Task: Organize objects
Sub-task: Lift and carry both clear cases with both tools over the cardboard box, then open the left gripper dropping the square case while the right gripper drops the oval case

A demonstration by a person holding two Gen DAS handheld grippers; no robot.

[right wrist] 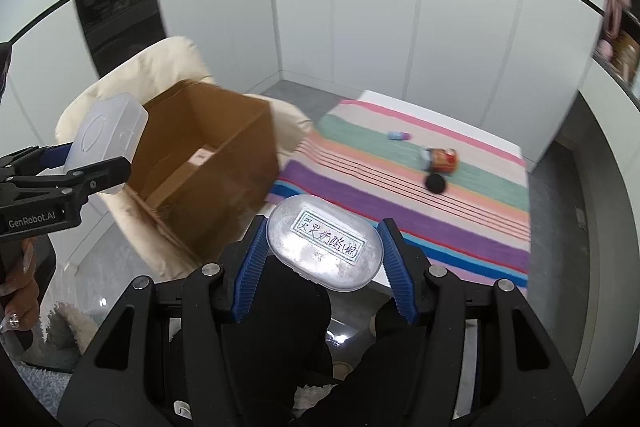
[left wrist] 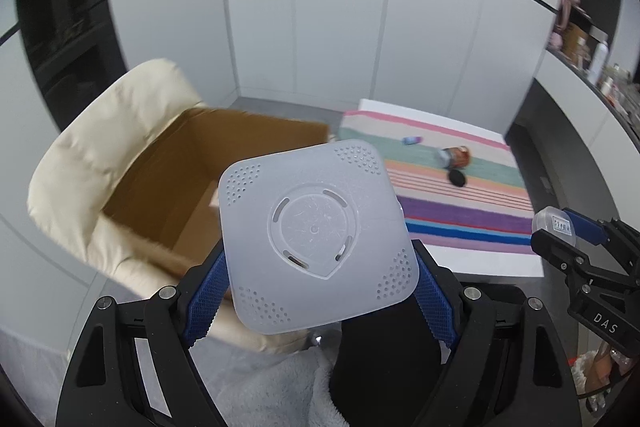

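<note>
My left gripper (left wrist: 320, 291) is shut on a translucent white square plastic box (left wrist: 316, 231), held in the air beside an open cardboard box (left wrist: 192, 179) that rests on a cream chair (left wrist: 100, 131). It also shows in the right wrist view (right wrist: 106, 143). My right gripper (right wrist: 322, 259) is shut on a clear oval container with a printed label (right wrist: 324, 243), also seen in the left wrist view (left wrist: 556, 223). On the striped cloth (right wrist: 460, 219) lie a tipped can (right wrist: 440, 159), a black round lid (right wrist: 434, 183) and a small blue object (right wrist: 398, 135).
The striped cloth covers a low white table (left wrist: 492, 263). White cabinet walls (left wrist: 320, 27) stand behind. A shelf with bottles (left wrist: 600, 67) runs along the right. A grey fluffy rug (left wrist: 272, 387) lies below.
</note>
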